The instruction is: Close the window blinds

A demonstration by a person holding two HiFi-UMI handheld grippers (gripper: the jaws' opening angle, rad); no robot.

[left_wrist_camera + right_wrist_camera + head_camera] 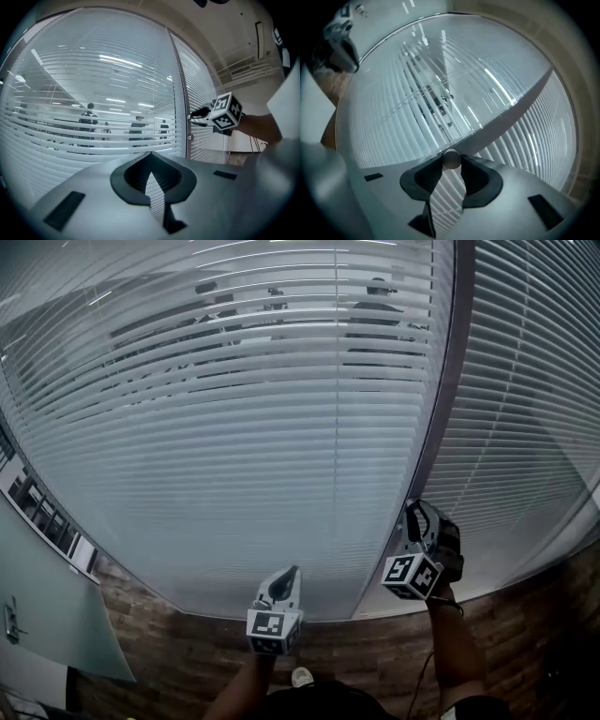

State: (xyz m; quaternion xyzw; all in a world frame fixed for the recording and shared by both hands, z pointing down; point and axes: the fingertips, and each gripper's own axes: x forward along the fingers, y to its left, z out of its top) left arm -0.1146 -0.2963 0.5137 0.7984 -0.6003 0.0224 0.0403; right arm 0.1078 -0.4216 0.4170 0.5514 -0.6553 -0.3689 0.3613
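Beside the window frame (448, 390), the right gripper (451, 165) jaws clamp the thin wand (451, 158) of the blinds (281, 427); it seems light, stiff, slippery, best held near its lower end. Left gripper (150, 158) jaws rest together, empty.

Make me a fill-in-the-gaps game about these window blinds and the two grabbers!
1. The thin, round, pale blind wand is pinched between the jaws of the ____ gripper.
2. The left gripper has its jaws together and holds ____.
3. Through the slats of the white slatted window blinds, standing ____ show behind the glass.

Missing words: right; nothing; people
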